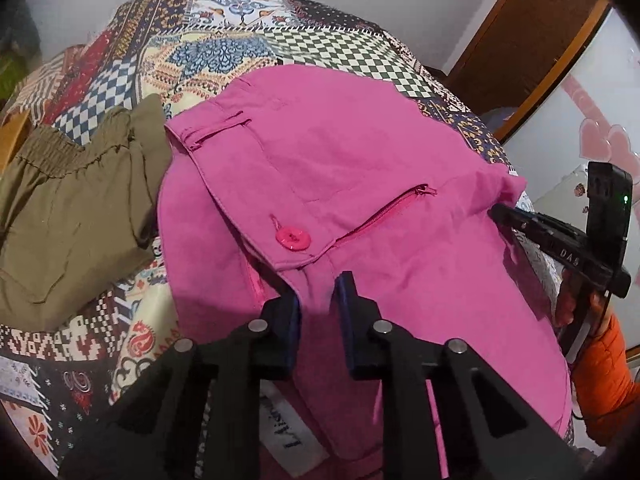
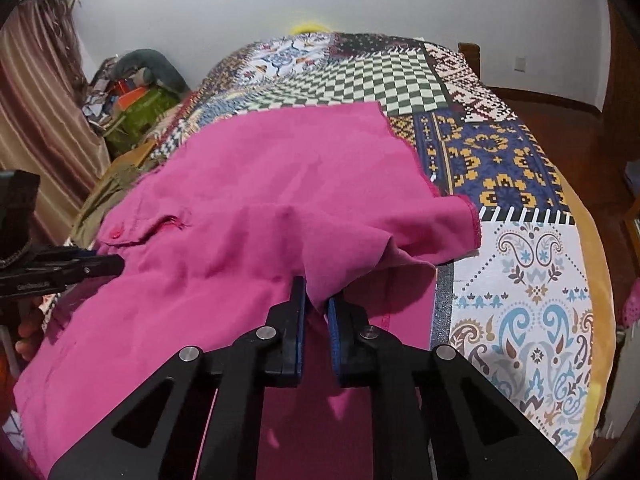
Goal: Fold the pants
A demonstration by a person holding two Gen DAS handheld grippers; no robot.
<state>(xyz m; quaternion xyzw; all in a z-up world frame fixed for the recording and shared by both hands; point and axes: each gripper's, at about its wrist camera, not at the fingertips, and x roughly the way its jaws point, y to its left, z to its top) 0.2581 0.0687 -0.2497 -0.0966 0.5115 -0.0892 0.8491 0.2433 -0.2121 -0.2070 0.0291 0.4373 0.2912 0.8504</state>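
Pink pants (image 1: pixel 340 152) lie folded on a patterned bedspread (image 1: pixel 224 52), waistband, pink button (image 1: pixel 292 238) and zipper facing up. My left gripper (image 1: pixel 318 292) is shut on a fold of the pink fabric just below the button. My right gripper (image 2: pixel 316 296) is shut on another fold of the pants (image 2: pixel 260 184) near the raw leg hems (image 2: pixel 472 216). The right gripper also shows at the right edge of the left wrist view (image 1: pixel 500 210). The left gripper shows at the left edge of the right wrist view (image 2: pixel 116 266).
Olive-green pants (image 1: pixel 76 208) lie on the bed to the left of the pink ones. A wooden door frame (image 1: pixel 532 40) stands at the right. Clutter and a curtain (image 2: pixel 36 120) are beside the bed's far left. The bedspread (image 2: pixel 520 280) extends right.
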